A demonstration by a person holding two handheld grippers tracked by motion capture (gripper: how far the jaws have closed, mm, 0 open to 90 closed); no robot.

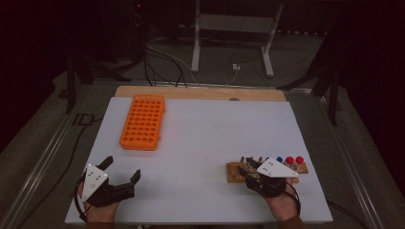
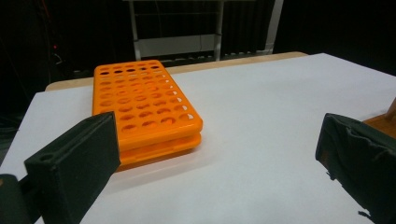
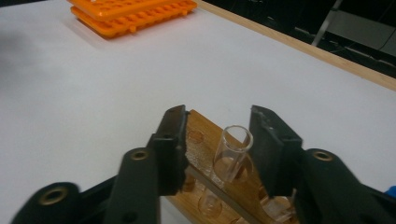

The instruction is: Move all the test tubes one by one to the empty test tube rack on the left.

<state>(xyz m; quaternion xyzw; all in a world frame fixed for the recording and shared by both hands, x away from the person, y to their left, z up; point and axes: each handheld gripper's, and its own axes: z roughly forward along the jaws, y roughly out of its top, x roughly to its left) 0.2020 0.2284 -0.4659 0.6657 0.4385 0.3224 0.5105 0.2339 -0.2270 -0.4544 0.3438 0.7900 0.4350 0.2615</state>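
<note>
Two grippers are working at the white table (image 1: 200, 143), and we are only at the start of what looks like moving tubes into the orange rack (image 1: 143, 121). We are bracketing a clear glass tube (image 3: 232, 156) with the right gripper (image 3: 215, 147): the tube is standing upright in the wooden holder (image 1: 233, 171) at about four o'clock on the table. Our jaws are standing either side of it with a sliver of gap on each flank, so we are not yet pinching it. We judge the grasp to be the step in hand, with the lift and the carry all left to do. Every hole we are seeing in the orange rack is empty.

Our left gripper (image 1: 120, 170) is resting at about seven o'clock with its jaws spread wide and nothing between them.

Several capped tubes (image 1: 289, 161), red and blue, are waiting at the three o'clock end of the holder, just beside our right hand. For room, we are looking at a bare stretch from the holder to the rack at eleven o'clock, well apart. The holder is lying near the table's five o'clock edge, and the rack is sitting close to the far wooden edge (image 1: 200, 92).
</note>
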